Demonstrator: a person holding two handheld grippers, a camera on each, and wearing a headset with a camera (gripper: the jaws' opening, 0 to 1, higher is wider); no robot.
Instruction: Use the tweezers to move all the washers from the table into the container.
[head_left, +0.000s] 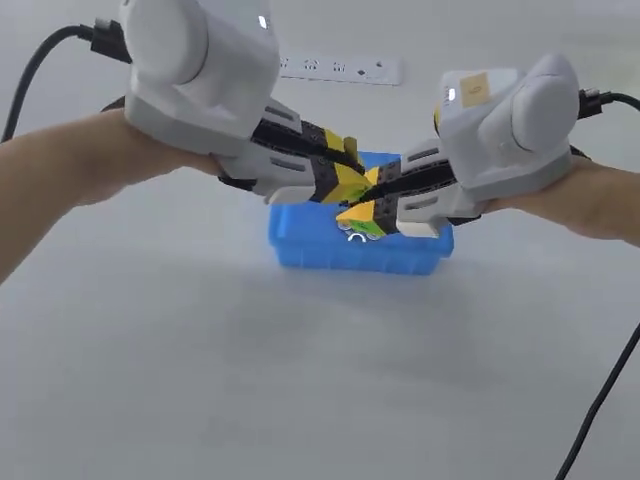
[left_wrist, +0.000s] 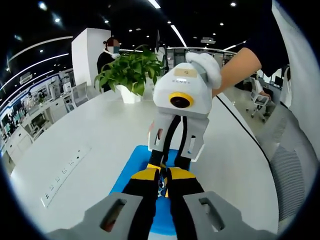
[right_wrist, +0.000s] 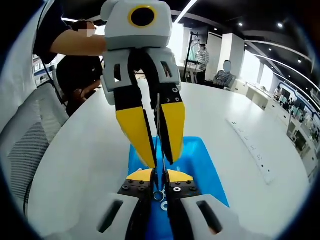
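The left gripper and the right gripper meet tip to tip over a blue plastic box-shaped container, which sits on the plain white table. In the right gripper view, the thin dark metal tweezers run down between the left gripper's yellow jaws. Those jaws are squeezed narrow on the tweezers. The right gripper's jaws sit close on both sides of the lower part of the tweezers and seem to pinch them too. Small round silver metal washers show just under the tweezer tips, inside the blue container. I cannot tell if the top washer is in the tips or lying on the bottom. I see no washer out on the table in the head view. The washers look very light, hard and flat, and probably smooth, so they could slide away or flip if pushed. I think the best place to grab one is its rim, with one tip through the hole and one outside. A soft, steady squeeze should do, since a hard pinch could make it pop out.
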